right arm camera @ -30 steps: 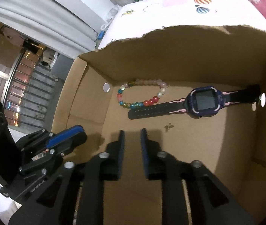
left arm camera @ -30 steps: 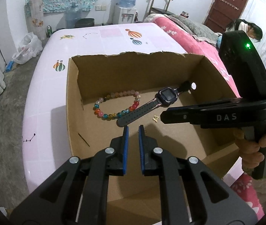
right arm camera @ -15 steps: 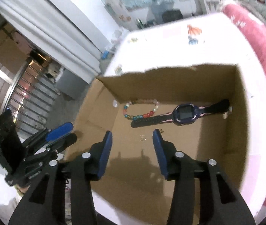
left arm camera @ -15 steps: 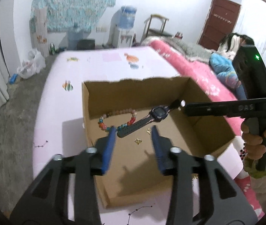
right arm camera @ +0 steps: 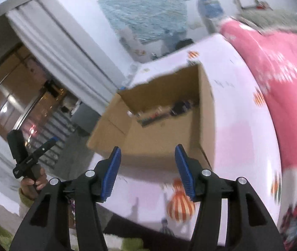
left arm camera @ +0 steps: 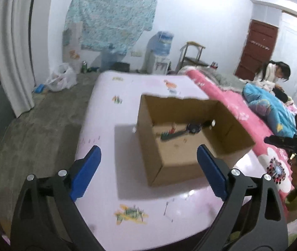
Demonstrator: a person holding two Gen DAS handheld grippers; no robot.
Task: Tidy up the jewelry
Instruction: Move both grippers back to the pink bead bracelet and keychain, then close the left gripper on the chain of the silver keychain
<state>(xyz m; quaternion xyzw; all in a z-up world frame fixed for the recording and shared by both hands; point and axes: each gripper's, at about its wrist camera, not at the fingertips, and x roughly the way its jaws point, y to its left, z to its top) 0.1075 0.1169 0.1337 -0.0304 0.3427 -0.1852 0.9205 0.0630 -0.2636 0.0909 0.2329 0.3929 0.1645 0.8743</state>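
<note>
An open cardboard box (left arm camera: 175, 165) stands on the pink table (left arm camera: 106, 117). On its floor lie a dark watch (left arm camera: 192, 128), a bracelet of coloured beads (left arm camera: 167, 133) and a tiny gold piece (left arm camera: 185, 139). My left gripper (left arm camera: 148, 152) hovers in front of and above the box, its jaws opening wide with nothing between them. The right gripper (left arm camera: 282, 141) shows at the far right edge, in a hand. In the right wrist view, blurred, the box (right arm camera: 205, 113) holds the watch (right arm camera: 179, 105) and the bracelet (right arm camera: 150, 116). My right gripper (right arm camera: 148, 151) is opening, empty, with the left gripper (right arm camera: 43, 146) at far left.
A bed with pink bedding (left arm camera: 242, 113) runs along the table's right side, and a person (left arm camera: 274, 73) sits on it. A water dispenser (left arm camera: 161, 50), a chair (left arm camera: 192, 54) and a white plastic bag (left arm camera: 61, 79) stand at the back. White curtains (left arm camera: 12, 52) hang at left.
Both grippers have drawn back and up out of the box, which now looks smaller and farther. Their jaws went from nearly shut to wide apart. The jewellery stays in the box.
</note>
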